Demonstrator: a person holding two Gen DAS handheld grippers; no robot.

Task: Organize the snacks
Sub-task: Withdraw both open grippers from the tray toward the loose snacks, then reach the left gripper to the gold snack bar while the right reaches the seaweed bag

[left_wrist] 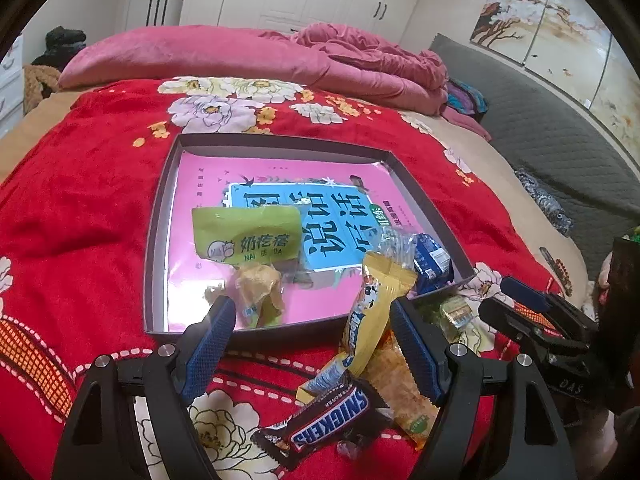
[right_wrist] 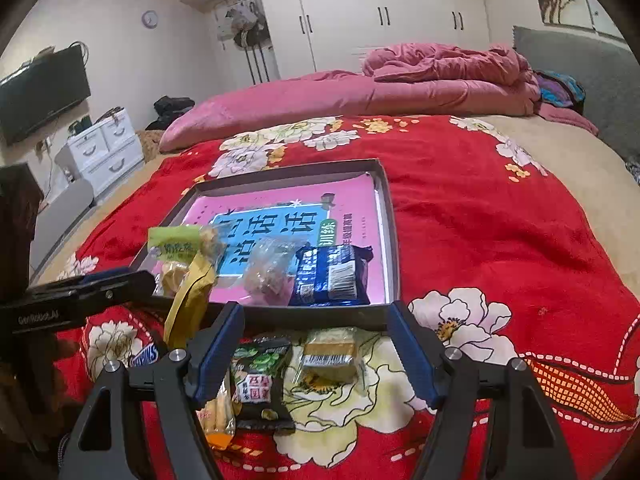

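Several snacks are already laid in the shallow dark cardboard box (left_wrist: 160,216), while the brown Snickers bar (left_wrist: 328,420) and others are left on the red floral bed blanket (right_wrist: 480,240), both grippers' fingers spread wide and empty

both wrist views sit low, close over the bed – facing the headboard-side wardrobe, sharing the tray (left_wrist: 160,216) (right_wrist: 394,264).

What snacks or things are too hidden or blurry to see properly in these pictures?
- Book title, left wrist view: green packet and other snacks cover part of it.
- Snickers bar, right wrist view: mostly hidden behind the right gripper frame.
- Orange-ended packet, right wrist view: a finger covers its top.
- Clear wrapped snack, right wrist view: contents too blurred to name.
- Yellow bar, right wrist view: label cannot be read.
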